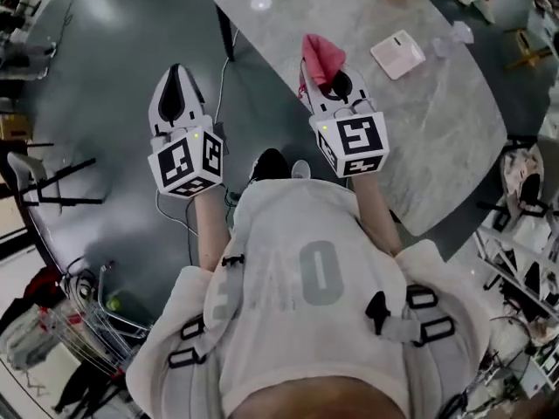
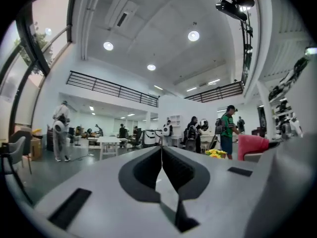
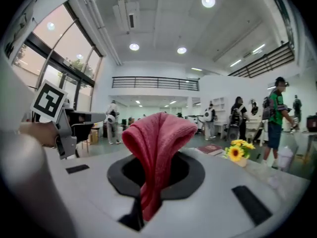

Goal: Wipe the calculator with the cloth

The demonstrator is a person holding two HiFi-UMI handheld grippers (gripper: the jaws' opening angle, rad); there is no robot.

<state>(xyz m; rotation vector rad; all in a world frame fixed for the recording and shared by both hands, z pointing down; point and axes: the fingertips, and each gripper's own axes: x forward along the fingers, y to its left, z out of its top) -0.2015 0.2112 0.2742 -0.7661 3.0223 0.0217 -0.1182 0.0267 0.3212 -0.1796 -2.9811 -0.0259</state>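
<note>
You wear a pale top (image 1: 306, 308) with grey straps (image 1: 409, 328) and black buckles (image 1: 377, 311). Your white left gripper (image 1: 175, 78) and right gripper (image 1: 339, 84) bear black-and-white marker cubes (image 1: 186, 162).

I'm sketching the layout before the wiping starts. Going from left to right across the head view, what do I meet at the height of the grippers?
left gripper, shut and empty → pink cloth, pinched in the right gripper → calculator, lying on the grey table
</note>
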